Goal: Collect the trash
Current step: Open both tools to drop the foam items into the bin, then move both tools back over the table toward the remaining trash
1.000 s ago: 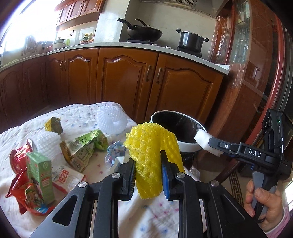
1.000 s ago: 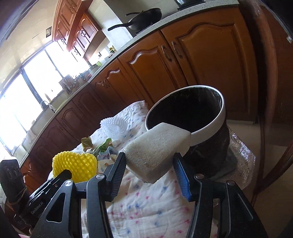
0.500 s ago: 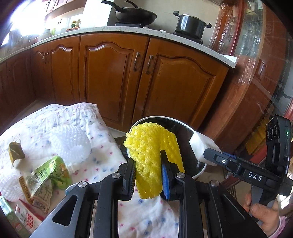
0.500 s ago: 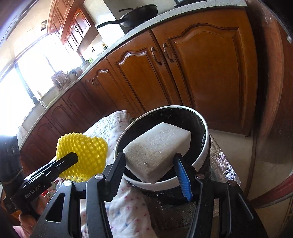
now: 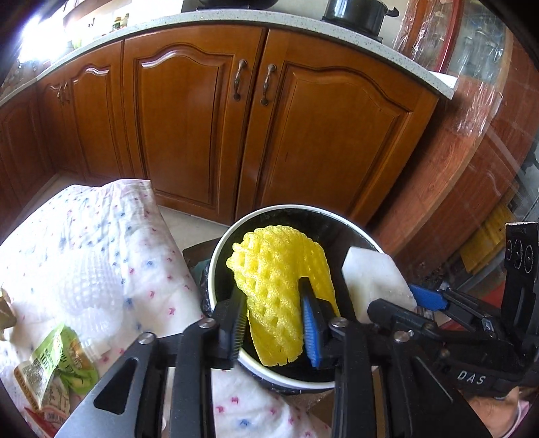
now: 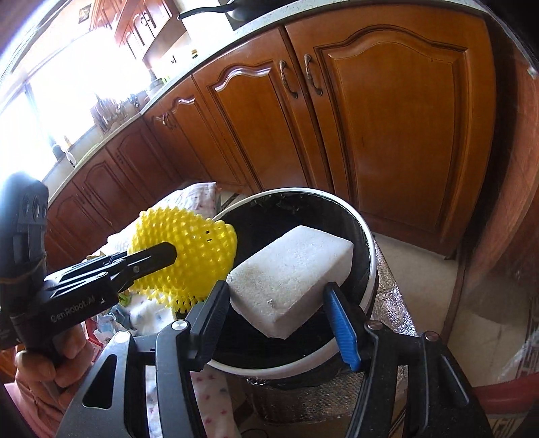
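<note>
The left gripper is clamped on a folded yellow foam fruit net, its black and blue pads pressing the net's lower half while the upper loop arches free above them. The net hangs over the open mouth of a white-rimmed trash bin lined with a black bag. Just to its right, the right gripper pinches a white foam block between its fingers — the block is tilted, one corner low, and it too sits above the bin's opening, close beside the net without clearly touching it.

The bin stands at the edge of a table covered in a white cloth with small pink and blue marks. On that cloth, at lower left, lie a green snack wrapper and a white foam net — both well apart from the bin. Behind everything runs a row of wooden kitchen cabinets under a speckled countertop, with a black pot on top.
</note>
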`<state>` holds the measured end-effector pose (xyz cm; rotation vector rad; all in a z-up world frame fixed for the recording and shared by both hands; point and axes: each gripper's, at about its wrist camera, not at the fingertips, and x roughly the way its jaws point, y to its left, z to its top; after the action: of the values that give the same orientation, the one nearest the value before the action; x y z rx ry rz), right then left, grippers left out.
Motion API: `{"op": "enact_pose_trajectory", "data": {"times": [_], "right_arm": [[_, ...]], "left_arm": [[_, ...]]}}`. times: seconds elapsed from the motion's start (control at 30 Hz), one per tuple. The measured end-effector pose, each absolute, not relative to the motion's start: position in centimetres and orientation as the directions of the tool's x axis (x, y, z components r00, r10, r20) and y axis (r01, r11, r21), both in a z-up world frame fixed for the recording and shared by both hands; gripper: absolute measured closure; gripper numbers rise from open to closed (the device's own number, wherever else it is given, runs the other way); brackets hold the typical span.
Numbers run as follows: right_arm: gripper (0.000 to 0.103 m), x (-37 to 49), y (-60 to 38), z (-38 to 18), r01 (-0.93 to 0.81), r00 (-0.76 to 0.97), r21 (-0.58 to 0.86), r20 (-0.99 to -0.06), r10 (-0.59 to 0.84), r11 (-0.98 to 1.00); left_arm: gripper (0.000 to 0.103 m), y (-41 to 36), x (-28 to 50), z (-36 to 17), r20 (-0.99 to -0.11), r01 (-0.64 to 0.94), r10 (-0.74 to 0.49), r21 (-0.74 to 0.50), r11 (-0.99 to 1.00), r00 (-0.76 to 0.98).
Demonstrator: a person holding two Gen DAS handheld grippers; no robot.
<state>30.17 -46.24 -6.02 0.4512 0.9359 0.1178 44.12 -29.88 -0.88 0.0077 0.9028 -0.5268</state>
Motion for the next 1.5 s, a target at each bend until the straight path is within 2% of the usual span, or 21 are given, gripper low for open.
{"op": "enact_pose_trajectory", "data": {"times": [0.03,0.07,0.1,0.17,0.23,0.53,0.93,1.27,1.5], "right_arm": [[0.038,30.3,-46.3,-6.2,0.092,0.588,0.42,-0.754,0.291,0.903],[0.032,30.4,-46.3,-6.3,0.092,0.584,0.418,-0.758,0.291,0.904],[0.024,30.5,-46.4,-6.4,0.094,0.581,0.418,-0.76,0.291,0.904],[0.02,30.5,-46.5,-6.6,0.099,0.581,0.417,-0.761,0.288,0.903],[0.02,30.2,-46.6,-6.5,0.102,0.584,0.421,-0.759,0.288,0.901],[0.02,27.3,-46.5,-5.5,0.119,0.641,0.474,-0.708,0.297,0.873],[0.017,22.7,-40.8,-4.6,0.084,0.721,0.578,-0.598,0.352,0.811],[0.017,21.0,-35.8,-5.6,0.062,0.68,0.623,-0.598,0.424,0.78],[0.017,20.6,-32.4,-5.4,0.015,0.66,0.616,-0.598,0.455,0.787]], "left_arm": [[0.061,-30.1,44.2,-1.0,-0.75,0.441,-0.435,-0.213,0.872,0.497],[0.05,-30.2,44.2,-1.1,-0.753,0.441,-0.432,-0.21,0.873,0.497],[0.045,-30.4,44.3,-1.1,-0.751,0.44,-0.428,-0.204,0.875,0.502],[0.043,-30.5,44.5,-1.0,-0.746,0.441,-0.427,-0.199,0.875,0.511],[0.039,-30.2,43.6,-1.1,-0.744,0.436,-0.429,-0.206,0.876,0.513],[0.037,-26.0,38.1,-0.4,-0.7,0.392,-0.438,-0.24,0.888,0.564],[0.036,-17.5,28.3,-1.1,-0.678,0.297,-0.375,-0.235,0.925,0.632],[0.036,-10.5,22.8,0.0,-0.667,0.217,-0.344,-0.269,0.939,0.661],[0.035,-5.7,19.0,0.7,-0.643,0.134,-0.273,-0.257,0.957,0.716]]}}
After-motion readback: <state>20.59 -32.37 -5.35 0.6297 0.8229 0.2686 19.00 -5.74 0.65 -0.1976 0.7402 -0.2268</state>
